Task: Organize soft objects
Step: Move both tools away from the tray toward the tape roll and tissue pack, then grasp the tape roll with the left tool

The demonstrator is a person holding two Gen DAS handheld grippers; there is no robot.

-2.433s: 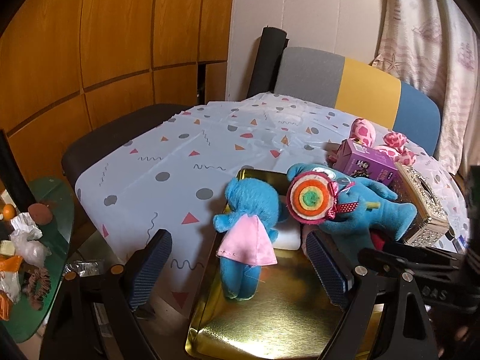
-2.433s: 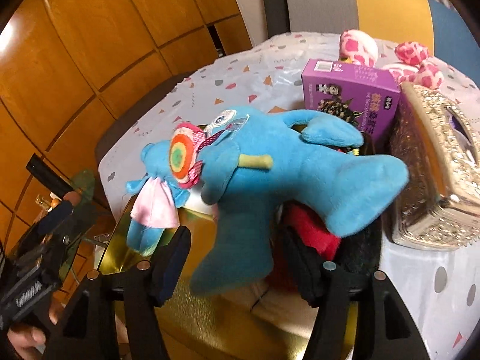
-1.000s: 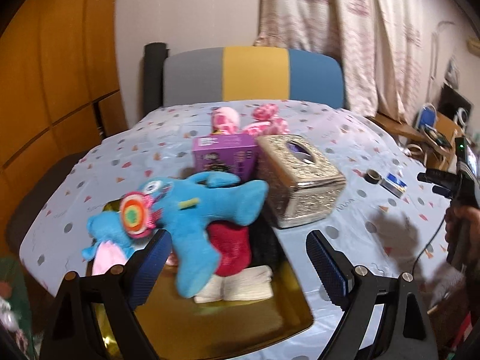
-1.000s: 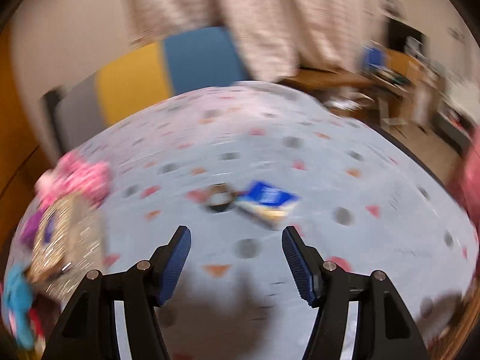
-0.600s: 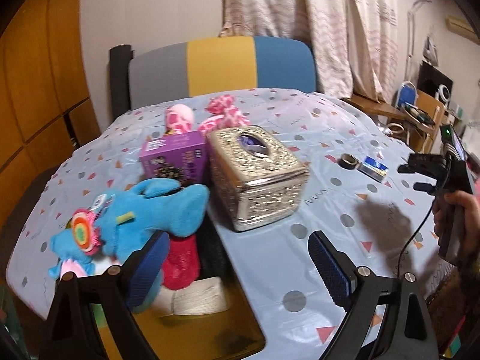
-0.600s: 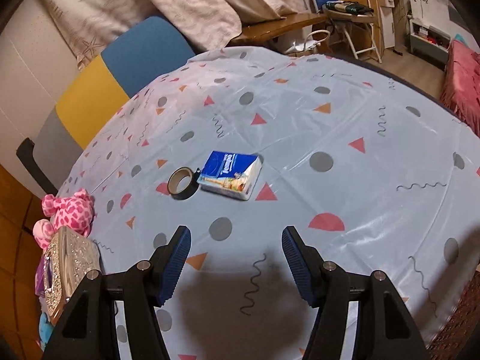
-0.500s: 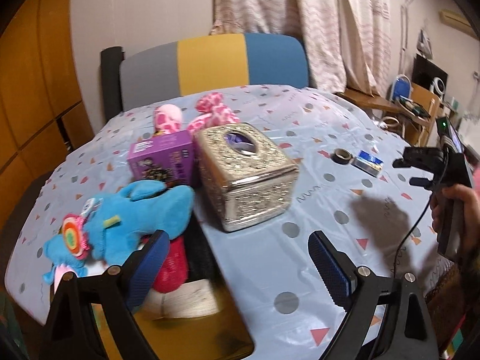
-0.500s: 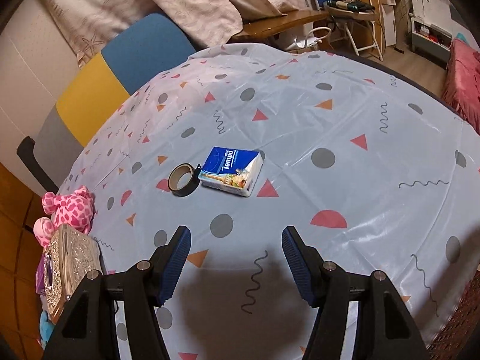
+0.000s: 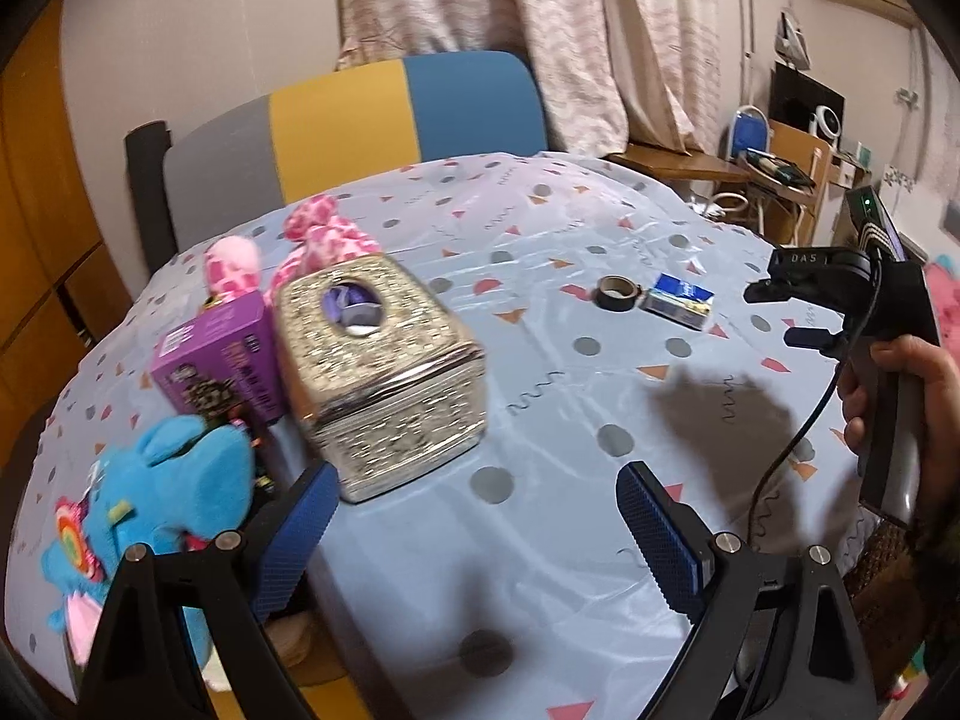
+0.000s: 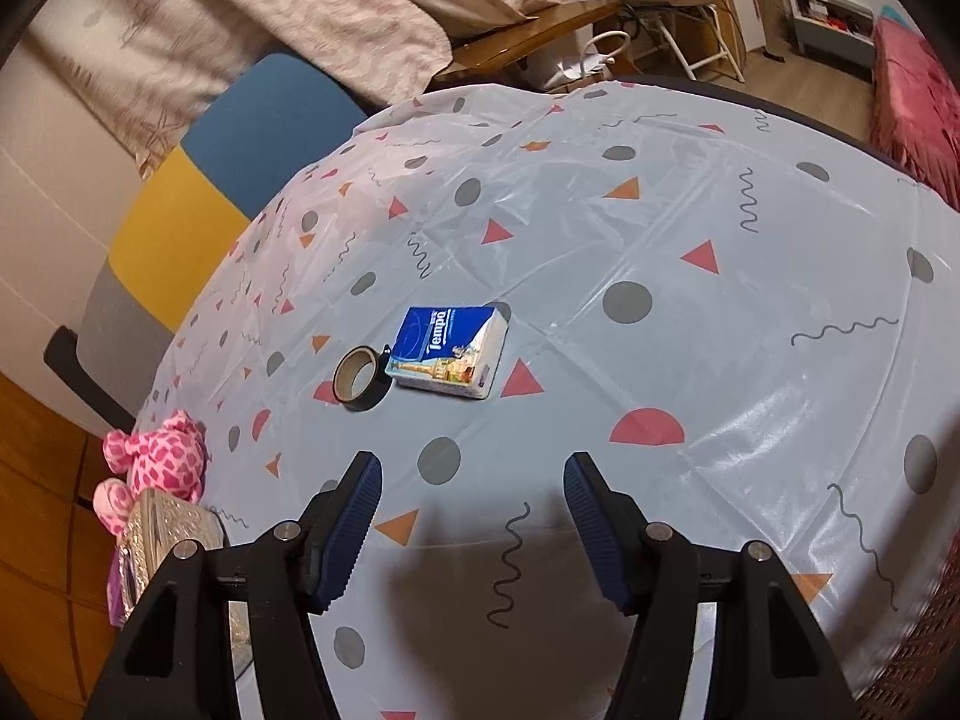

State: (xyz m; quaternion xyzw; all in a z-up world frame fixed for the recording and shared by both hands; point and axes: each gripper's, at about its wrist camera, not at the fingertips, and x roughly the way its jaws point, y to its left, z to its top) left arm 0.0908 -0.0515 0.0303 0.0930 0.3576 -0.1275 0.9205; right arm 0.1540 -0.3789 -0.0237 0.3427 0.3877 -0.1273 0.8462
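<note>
Clearly the right gripper (image 10: 468,516), jaws apart and empty, is the nearer one to the Tempo tissue pack (image 10: 447,351), which lies straight ahead mid-table, long axis slanting toward the table's far right edge, while the left gripper (image 9: 474,534) hangs open beside the tissue box (image 9: 378,372).

two grippers: left gripper (image 9: 474,516), right gripper (image 10: 468,516). one pink spotted plush (image 9: 318,234). one blue plush (image 9: 180,480). one metallic tissue box (image 9: 384,366). one purple carton (image 9: 222,354). one tape roll (image 10: 359,378). one tissue packet (image 10: 447,351). one table (image 10: 720,360).
</note>
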